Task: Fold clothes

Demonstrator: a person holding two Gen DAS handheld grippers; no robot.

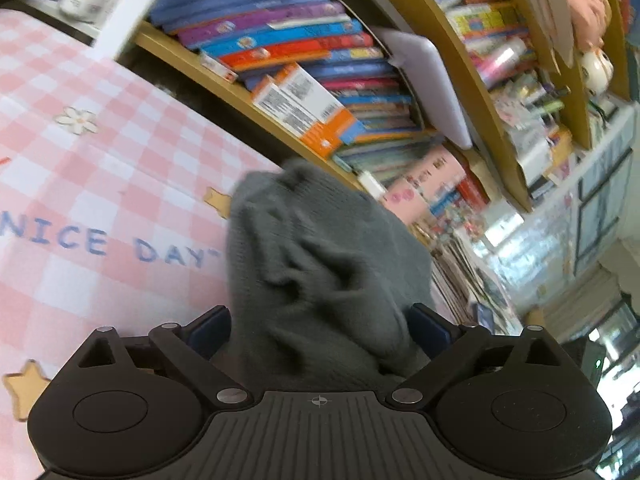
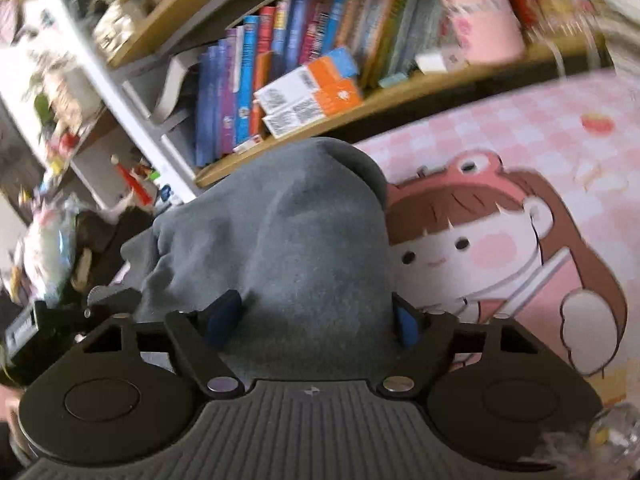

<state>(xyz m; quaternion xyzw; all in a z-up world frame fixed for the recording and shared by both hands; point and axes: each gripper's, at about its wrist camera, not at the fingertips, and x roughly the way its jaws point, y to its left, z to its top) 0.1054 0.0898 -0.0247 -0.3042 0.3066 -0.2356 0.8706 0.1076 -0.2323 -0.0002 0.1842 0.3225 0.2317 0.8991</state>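
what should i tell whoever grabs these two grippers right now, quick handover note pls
Left gripper: jaws wide, grey knit garment bunched between the pads, not pinched.
Right gripper: jaws apart around the same grey garment; whether the pads press on it is unclear.
Garment lies on the pink checked cloth, in front of the bookshelf.
Done: no neat fold visible.
Left: regrip, flatten, fold.

I see soft daylight, motion blur smearing the bookshelf point(image 1: 304, 80), fisheye bending at its ends, and white glare right of it.
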